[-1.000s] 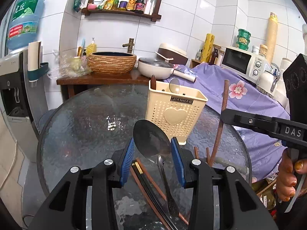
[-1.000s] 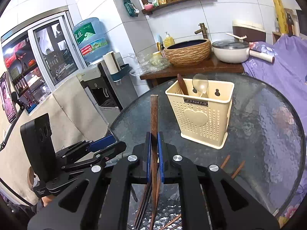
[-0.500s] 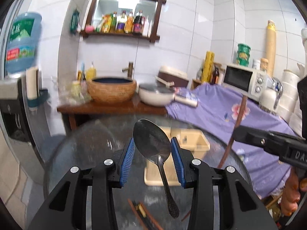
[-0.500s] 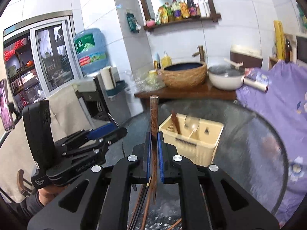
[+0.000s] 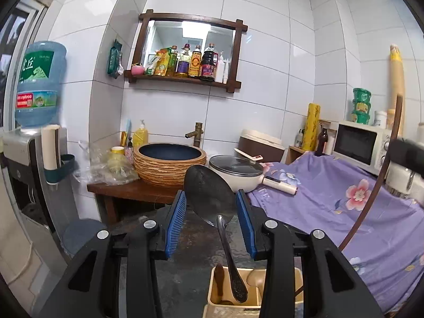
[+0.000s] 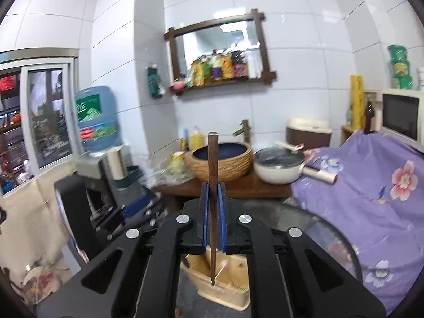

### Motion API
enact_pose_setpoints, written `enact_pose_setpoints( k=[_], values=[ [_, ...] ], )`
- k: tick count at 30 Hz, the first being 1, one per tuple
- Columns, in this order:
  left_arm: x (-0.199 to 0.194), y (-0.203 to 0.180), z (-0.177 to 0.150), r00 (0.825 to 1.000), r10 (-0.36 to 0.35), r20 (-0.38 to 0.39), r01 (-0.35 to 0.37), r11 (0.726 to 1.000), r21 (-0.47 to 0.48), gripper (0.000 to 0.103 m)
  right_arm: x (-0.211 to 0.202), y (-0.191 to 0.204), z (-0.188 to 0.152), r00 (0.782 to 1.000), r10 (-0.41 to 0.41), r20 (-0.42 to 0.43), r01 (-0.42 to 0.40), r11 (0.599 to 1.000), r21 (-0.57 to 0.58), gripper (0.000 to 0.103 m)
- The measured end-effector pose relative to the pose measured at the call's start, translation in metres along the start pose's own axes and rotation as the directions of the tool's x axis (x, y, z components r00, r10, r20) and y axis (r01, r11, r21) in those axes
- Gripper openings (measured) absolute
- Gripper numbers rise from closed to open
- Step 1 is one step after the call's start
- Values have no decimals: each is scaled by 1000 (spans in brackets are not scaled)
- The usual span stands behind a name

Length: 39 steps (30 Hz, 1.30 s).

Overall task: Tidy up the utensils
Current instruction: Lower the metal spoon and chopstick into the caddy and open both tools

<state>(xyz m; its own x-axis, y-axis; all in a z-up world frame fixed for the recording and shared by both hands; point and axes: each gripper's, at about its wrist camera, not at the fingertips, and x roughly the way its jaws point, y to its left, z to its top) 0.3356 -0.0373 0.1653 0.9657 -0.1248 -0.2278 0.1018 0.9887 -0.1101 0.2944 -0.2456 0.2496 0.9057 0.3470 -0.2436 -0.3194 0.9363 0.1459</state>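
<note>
My left gripper (image 5: 210,213) is shut on a metal spoon (image 5: 209,193), its blue pads pressing the edges of the bowl. The handle hangs down over the cream utensil holder (image 5: 212,291) at the bottom of the left wrist view. My right gripper (image 6: 213,218) is shut on a brown chopstick (image 6: 212,164) held upright, its thin tip down above the same holder (image 6: 233,291). A brown utensil and a pale spoon stand in the holder. Each gripper shows at the edge of the other's view: the right gripper (image 5: 408,156) and the blurred left gripper (image 6: 119,212).
The holder stands on a round glass table (image 6: 318,233). Behind it a wooden stand carries a woven basin (image 5: 169,163) and a white pan (image 5: 238,172). A purple floral cloth (image 5: 344,212) covers the right side, with a microwave (image 5: 357,143) behind. A water dispenser (image 5: 34,92) stands at left.
Both grippers have risen and tipped up toward level, each keeping its utensil. The holder has slid from mid-view to the bottom edge, and the loose chopsticks on the table have dropped out of sight.
</note>
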Motion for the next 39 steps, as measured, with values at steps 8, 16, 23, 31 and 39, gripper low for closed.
enact_pose_setpoints(
  k=[8, 16, 23, 31, 39],
  values=[
    [20, -8, -31, 1000, 24, -20, -23, 999, 39, 38, 34, -17, -29, 997, -69, -32, 69, 998, -8, 8],
    [30, -6, -61, 996, 27, -80, -21, 997, 71, 38, 63, -25, -76, 990, -65, -123, 67, 998, 13, 8],
    [38, -8, -77, 992, 14, -126, -3, 996, 90, 38, 76, -21, -104, 982, -61, -180, 62, 998, -2, 8],
    [39, -6, -87, 988, 7, -153, 7, 996, 93, 44, 79, -24, -117, 979, -61, -196, 64, 998, 6, 8],
    [24, -3, -87, 991, -9, -133, 19, 997, 71, 74, 72, -32, -123, 979, -55, -196, 62, 998, 30, 14]
  ],
)
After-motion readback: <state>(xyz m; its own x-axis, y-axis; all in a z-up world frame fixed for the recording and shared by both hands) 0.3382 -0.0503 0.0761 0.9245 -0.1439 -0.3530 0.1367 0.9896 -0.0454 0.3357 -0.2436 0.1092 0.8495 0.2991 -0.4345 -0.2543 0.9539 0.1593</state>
